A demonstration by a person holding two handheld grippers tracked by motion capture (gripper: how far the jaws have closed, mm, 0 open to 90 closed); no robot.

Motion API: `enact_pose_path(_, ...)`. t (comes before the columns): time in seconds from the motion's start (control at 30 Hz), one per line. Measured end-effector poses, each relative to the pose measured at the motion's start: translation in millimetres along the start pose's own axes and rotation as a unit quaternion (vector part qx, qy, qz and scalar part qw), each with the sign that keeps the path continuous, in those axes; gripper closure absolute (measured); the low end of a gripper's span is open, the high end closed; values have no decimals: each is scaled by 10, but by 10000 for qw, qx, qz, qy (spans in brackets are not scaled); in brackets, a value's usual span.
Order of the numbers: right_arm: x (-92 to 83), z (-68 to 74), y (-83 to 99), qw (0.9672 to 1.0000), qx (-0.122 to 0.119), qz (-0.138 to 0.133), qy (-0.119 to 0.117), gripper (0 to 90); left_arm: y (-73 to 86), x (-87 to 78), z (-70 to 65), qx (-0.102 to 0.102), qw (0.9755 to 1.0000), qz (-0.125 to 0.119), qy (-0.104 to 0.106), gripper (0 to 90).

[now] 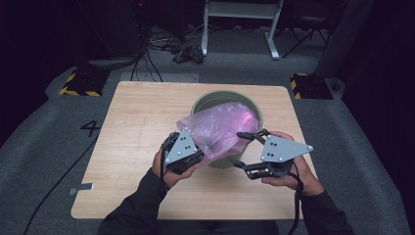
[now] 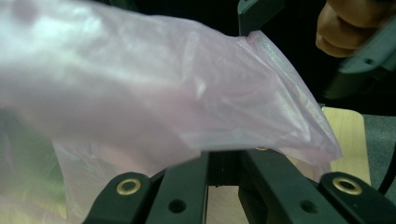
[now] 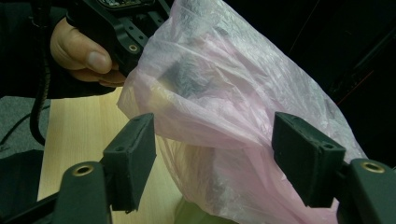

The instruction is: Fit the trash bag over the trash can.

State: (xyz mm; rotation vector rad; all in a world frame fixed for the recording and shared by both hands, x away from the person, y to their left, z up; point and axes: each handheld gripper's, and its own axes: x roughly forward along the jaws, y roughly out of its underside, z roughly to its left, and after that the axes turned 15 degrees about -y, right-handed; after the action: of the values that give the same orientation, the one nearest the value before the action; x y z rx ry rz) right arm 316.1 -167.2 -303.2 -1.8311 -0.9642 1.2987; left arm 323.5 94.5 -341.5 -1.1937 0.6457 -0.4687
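Pink bag (image 1: 220, 128) in shut left claw (image 1: 192, 157)

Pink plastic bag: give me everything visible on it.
The thin, translucent pink plastic bag is crinkled and glossy, with folds across its film. It lies partly in the round olive-green bucket on the light wooden table, draped over the near rim toward the person. The left gripper is shut on its gathered edge, pulling that part taut. The right gripper stands open, jaws either side of the film without pressing it. What is inside cannot be made out.
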Motion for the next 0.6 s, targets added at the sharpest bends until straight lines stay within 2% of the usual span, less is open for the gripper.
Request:
enact_pose_path(0.07,6,-10,-7,10000,-35,-12,17,558,1,-15,3,-2,10000,-2,18,900)
enact_pose_path(0.1,16,-23,-5,10000,-9,18,51,624,2,-23,4,15,10000,3,26,900)
enact_pose_path(0.13,26,-39,0,9999,1,106,76,742,6,-33,6,38,10000,-1,11,900)
enact_pose_path(0.23,40,-76,40,9997,21,222,99,885,23,-73,34,24,10000,0,-20,900)
enact_pose_path(0.33,35,-119,96,9994,159,222,225,900,30,-105,60,-8,10000,-8,-50,900)
enact_pose_path(0.5,20,-166,165,9990,322,166,261,900,42,-130,84,-26,10000,-30,-66,900)
enact_pose_path(0.6,-2,-177,202,9987,364,151,312,900,57,-152,112,-223,9996,-143,121,900)
